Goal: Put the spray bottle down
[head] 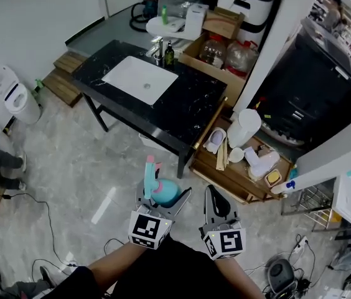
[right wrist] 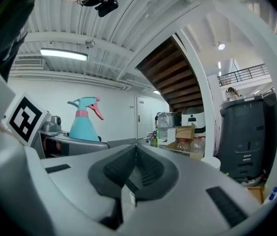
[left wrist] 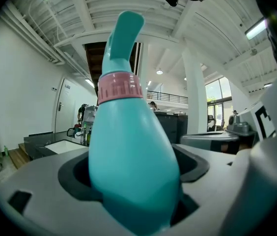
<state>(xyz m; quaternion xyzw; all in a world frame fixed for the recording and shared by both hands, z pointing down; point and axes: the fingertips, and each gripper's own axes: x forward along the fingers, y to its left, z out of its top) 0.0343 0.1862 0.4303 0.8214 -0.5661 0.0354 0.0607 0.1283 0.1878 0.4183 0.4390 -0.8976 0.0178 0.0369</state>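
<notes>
One spray bottle [head: 162, 192], one sink [head: 132, 75]

Glossy pale stone floor [head: 94, 167]. Ahead of the left gripper [head: 165, 194] stands a black marble vanity [head: 191, 104] with a white basin [head: 139, 78]. A wooden crate [head: 219, 180] sits right of it, with a white wall [head: 32, 17] far left.

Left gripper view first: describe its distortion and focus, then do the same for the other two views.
Left gripper view: strong fisheye with dark corners, the spray bottle looms huge and slightly soft, and the ceiling light strip glares. Right gripper view: the same fisheye bends the pillar, and the light is even. Head view: wide-angle bowing at the edges, with a bright reflection on the floor.
</notes>
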